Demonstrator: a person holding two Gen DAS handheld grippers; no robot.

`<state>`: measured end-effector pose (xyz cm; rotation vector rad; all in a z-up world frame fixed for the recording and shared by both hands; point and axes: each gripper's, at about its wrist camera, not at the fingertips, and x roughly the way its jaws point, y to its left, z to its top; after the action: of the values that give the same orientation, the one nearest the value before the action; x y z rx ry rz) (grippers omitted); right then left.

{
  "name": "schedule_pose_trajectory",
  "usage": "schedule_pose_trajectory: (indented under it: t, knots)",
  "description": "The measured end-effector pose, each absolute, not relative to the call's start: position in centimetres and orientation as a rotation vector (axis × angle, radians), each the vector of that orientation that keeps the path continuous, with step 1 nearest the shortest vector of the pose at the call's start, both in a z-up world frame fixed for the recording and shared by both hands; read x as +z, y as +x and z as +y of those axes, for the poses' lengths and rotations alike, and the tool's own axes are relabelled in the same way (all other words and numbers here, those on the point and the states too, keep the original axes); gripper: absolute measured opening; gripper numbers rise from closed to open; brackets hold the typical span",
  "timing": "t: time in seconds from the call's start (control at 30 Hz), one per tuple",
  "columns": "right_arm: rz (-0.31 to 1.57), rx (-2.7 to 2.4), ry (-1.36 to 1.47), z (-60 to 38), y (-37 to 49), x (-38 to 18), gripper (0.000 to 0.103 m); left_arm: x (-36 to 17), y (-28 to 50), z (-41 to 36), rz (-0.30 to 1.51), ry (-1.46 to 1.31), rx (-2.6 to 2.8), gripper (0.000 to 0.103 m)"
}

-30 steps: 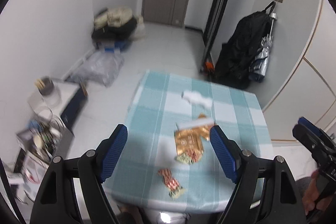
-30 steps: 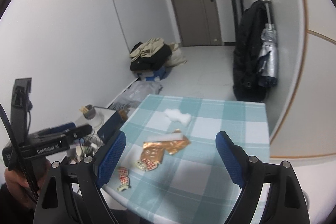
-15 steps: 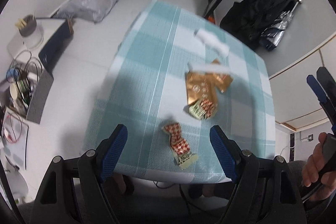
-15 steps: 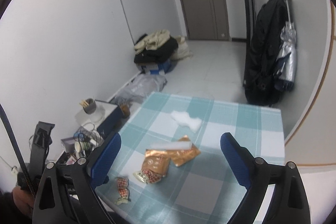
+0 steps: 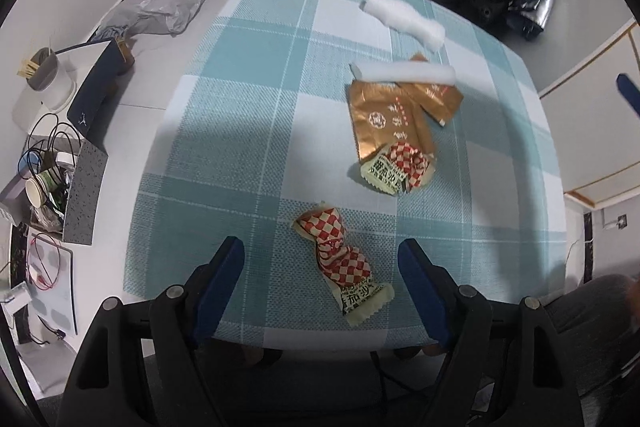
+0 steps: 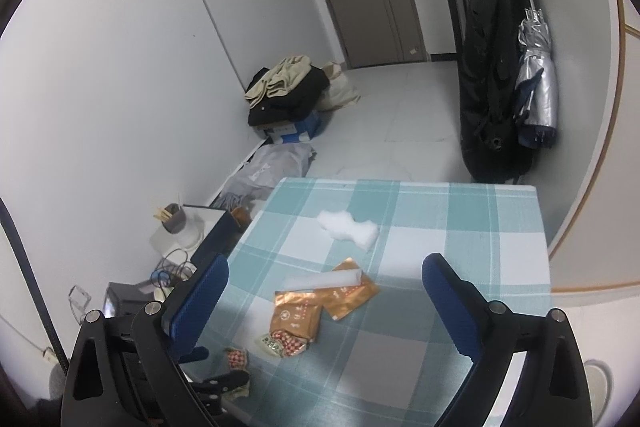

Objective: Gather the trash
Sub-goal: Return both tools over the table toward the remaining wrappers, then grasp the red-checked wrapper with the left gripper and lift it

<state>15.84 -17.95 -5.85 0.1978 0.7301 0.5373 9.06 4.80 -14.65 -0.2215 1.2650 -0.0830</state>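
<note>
Left claw [image 5: 320, 259] released above near wrapper [image 5: 340, 267]; right claw [image 6: 324, 283] opening, empty. We judge wrapper light, crinkly, slippery; pinch twisted middle.

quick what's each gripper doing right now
Left gripper: open, empty, above the twisted red-and-white checkered wrapper.
Right gripper: jaws opening, nothing between them.
</note>
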Motion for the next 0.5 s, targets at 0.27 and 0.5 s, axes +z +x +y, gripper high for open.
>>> schedule_pose_trajectory:
  t: [0.27,0.5]
  knots:
    - [0.714,0.526,0.188,-18.3,15.6,-5.5,0.099,-14.9,10.1,5.1,1.247,-0.181,-0.037,0.068]
    - [0.715,0.52,0.189,-18.8,15.4,-5.5,0.099,-14.8,9.6,3.7,1.25,-0.116,-0.063,0.031]
